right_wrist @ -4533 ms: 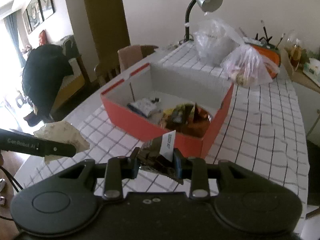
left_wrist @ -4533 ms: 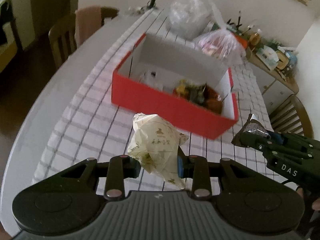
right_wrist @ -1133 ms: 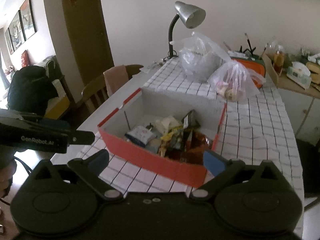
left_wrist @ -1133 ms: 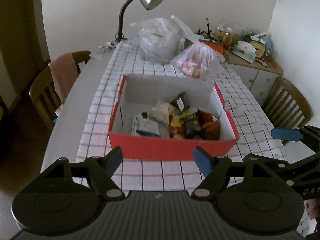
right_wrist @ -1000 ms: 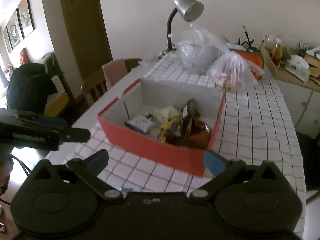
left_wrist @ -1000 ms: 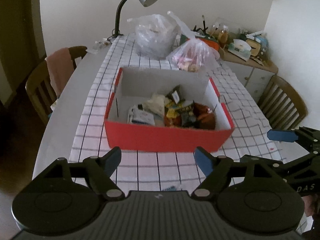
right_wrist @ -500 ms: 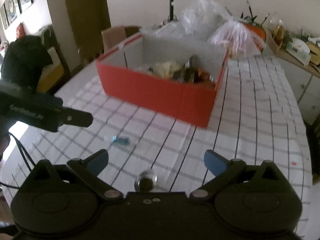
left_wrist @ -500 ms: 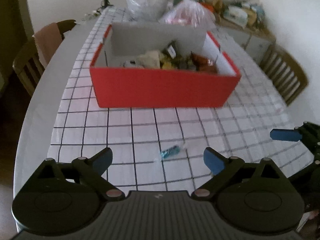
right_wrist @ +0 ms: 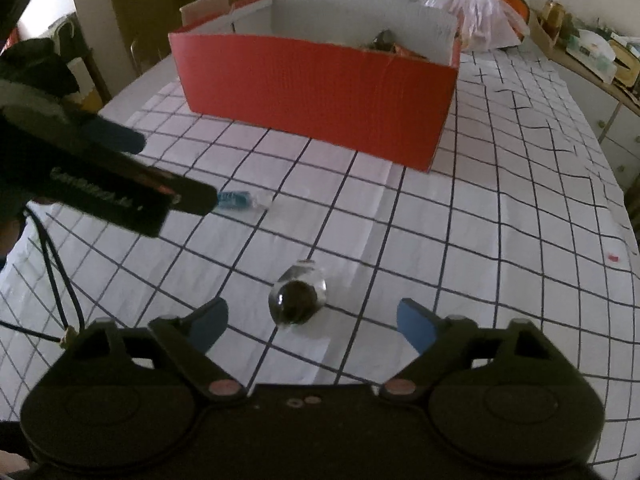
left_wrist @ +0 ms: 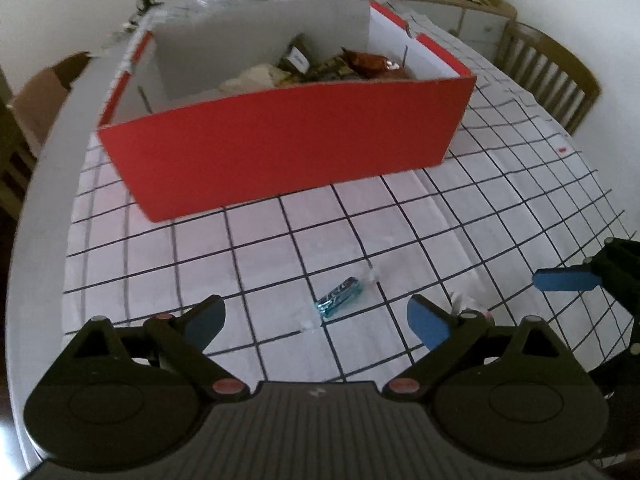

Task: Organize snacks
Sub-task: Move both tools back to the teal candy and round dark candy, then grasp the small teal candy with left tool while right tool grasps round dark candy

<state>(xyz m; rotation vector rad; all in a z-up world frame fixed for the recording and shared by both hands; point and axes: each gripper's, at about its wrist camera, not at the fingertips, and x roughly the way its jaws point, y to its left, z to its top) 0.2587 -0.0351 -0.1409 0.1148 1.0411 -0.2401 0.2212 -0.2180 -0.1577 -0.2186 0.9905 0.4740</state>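
red box (left_wrist: 288,148) on a white black-checked tablecloth (left_wrist: 460,220); blue-wrapped candy (left_wrist: 340,297); dark round candy (right_wrist: 297,300) in clear wrap.

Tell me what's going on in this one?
A person with a gripper in each hand is tidying snacks into a red box, which already holds several. Two sweets lie on the checked cloth. The left gripper, open, faces a blue-wrapped candy; the right gripper is closing around a dark round sweet, not yet gripping it.
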